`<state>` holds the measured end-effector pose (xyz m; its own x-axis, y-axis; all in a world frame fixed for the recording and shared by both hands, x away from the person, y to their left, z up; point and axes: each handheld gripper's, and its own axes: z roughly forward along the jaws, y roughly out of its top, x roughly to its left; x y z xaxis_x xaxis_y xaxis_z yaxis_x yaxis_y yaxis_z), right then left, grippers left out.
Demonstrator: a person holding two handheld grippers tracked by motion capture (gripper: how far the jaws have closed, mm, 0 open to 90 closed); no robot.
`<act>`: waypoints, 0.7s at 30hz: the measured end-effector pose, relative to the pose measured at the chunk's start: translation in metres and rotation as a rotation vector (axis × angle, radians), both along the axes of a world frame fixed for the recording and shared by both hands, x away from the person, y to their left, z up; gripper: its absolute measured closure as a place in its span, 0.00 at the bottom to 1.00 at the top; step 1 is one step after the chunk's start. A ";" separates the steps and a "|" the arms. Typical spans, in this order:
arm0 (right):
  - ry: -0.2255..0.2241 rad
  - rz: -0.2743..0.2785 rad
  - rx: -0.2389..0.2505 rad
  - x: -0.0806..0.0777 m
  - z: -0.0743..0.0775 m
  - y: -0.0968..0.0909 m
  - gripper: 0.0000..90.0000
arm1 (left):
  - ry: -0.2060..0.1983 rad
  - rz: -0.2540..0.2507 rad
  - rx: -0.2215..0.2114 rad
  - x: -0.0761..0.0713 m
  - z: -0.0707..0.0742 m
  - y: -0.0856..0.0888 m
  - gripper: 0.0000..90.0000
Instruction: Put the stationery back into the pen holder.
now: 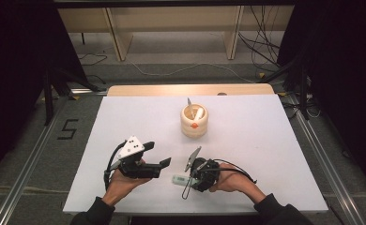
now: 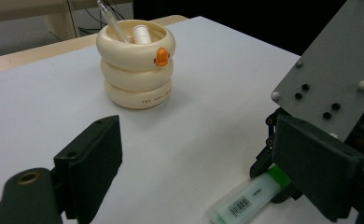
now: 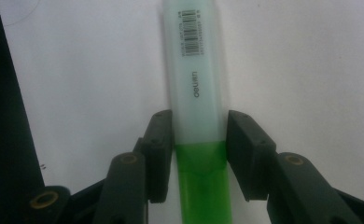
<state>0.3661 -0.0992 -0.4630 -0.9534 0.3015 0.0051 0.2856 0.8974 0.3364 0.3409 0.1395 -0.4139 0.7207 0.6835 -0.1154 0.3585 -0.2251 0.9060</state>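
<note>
A highlighter (image 1: 179,179) with a pale body, a barcode label and a green end lies flat on the white table near the front edge. My right gripper (image 1: 186,179) is shut on it, and in the right gripper view its pads (image 3: 164,140) press both sides of the highlighter (image 3: 199,84) where the green part begins. My left gripper (image 1: 156,153) is held just to the left, tilted, jaws wide open with nothing between them. In the left gripper view its own jaws (image 2: 203,168) frame the highlighter (image 2: 245,203) and the right gripper (image 2: 269,163) farther off.
A cream ringed pen holder (image 1: 194,123) with an orange beak stands mid-table, with a pen (image 2: 110,21) and a white cylinder (image 2: 142,33) in it. A wooden strip (image 1: 190,89) edges the table's far side. Cables and a wooden frame lie beyond.
</note>
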 end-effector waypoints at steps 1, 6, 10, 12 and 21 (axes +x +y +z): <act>0.000 -0.005 0.001 0.000 0.000 0.000 0.71 | -0.002 -0.001 0.002 0.000 0.000 0.000 0.17; -0.003 -0.001 -0.011 0.001 0.001 0.001 0.74 | 0.001 0.003 -0.002 0.000 0.000 0.000 0.17; -0.023 0.011 -0.016 -0.002 0.001 0.002 0.75 | 0.003 0.004 0.000 0.000 0.000 0.000 0.17; -0.030 0.029 -0.023 -0.003 0.002 0.002 0.75 | 0.001 0.006 0.002 0.001 0.000 0.001 0.18; -0.063 0.034 0.001 -0.005 0.009 -0.005 0.75 | 0.006 0.008 0.001 0.001 0.000 0.001 0.18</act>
